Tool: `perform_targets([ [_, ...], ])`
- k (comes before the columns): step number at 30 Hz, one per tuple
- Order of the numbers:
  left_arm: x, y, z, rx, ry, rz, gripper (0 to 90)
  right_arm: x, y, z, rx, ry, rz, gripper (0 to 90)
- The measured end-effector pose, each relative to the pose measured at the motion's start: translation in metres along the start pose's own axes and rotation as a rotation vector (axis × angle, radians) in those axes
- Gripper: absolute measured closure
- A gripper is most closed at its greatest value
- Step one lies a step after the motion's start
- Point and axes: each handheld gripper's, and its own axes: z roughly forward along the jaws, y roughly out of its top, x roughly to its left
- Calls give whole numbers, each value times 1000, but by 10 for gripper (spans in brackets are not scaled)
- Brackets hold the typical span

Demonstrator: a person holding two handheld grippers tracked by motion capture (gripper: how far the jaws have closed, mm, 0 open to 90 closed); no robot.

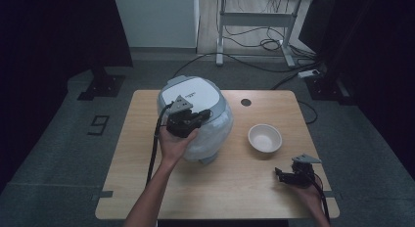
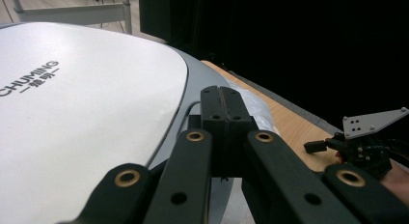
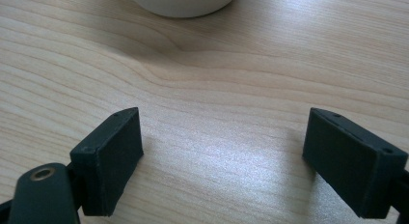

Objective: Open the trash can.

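Note:
A white and grey rice cooker (image 1: 195,117) stands left of centre on the wooden table (image 1: 254,188), its lid down. In the left gripper view its white lid (image 2: 82,118) carries the word CHUMING. My left gripper (image 1: 204,113) rests on top of the cooker near the lid's right edge; it (image 2: 223,93) is shut with nothing between the jaws. A white bowl (image 1: 265,138) sits to the right of the cooker, and its base (image 3: 183,2) is at the top of the right gripper view. My right gripper (image 1: 280,173) hovers low near the front right corner, and it (image 3: 222,137) is open wide over bare wood.
A round hole (image 1: 245,102) is cut in the table behind the bowl. A desk frame (image 1: 254,26) and loose cables (image 1: 293,70) lie on the floor beyond the table. The right gripper (image 2: 364,137) is far off in the left gripper view.

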Motion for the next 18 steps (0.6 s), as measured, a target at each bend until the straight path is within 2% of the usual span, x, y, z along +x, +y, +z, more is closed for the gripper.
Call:
perform_targets([
  [13,1,-2,1,-14,-7,-19,900,0,0,0,0,0,0,132],
  [17,-1,-3,-1,-20,-16,-1,893,0,0,0,0,0,0,132],
  [18,-2,-4,-4,-34,-20,-3,858,0,0,0,0,0,0,132],
])
